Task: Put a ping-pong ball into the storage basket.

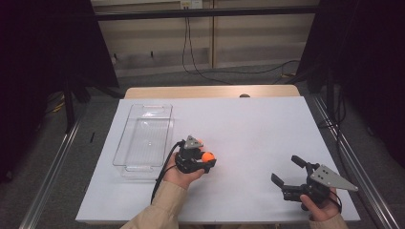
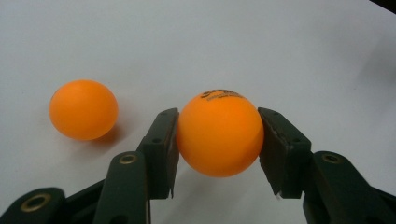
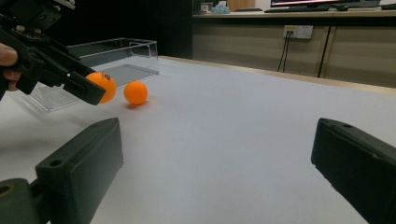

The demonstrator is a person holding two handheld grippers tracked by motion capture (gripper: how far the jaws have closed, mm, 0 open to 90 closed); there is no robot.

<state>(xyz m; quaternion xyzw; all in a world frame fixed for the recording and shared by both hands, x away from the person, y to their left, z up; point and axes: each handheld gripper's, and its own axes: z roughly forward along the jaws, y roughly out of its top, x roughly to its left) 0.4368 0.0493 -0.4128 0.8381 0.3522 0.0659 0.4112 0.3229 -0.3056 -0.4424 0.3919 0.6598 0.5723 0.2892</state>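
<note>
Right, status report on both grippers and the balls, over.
Left gripper shut on printed orange ball. Right gripper open, empty. Second orange ball loose on table, apart. Clear tray empty, nothing in the way.

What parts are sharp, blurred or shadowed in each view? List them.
Left gripper view: the held ball with its printed logo is sharp; the loose ball is slightly soft and casts a faint shadow. Right gripper view: the near right tongs are blurred, the clear tray and wall sharper. High view: even light on the white table, dark surroundings.
</note>
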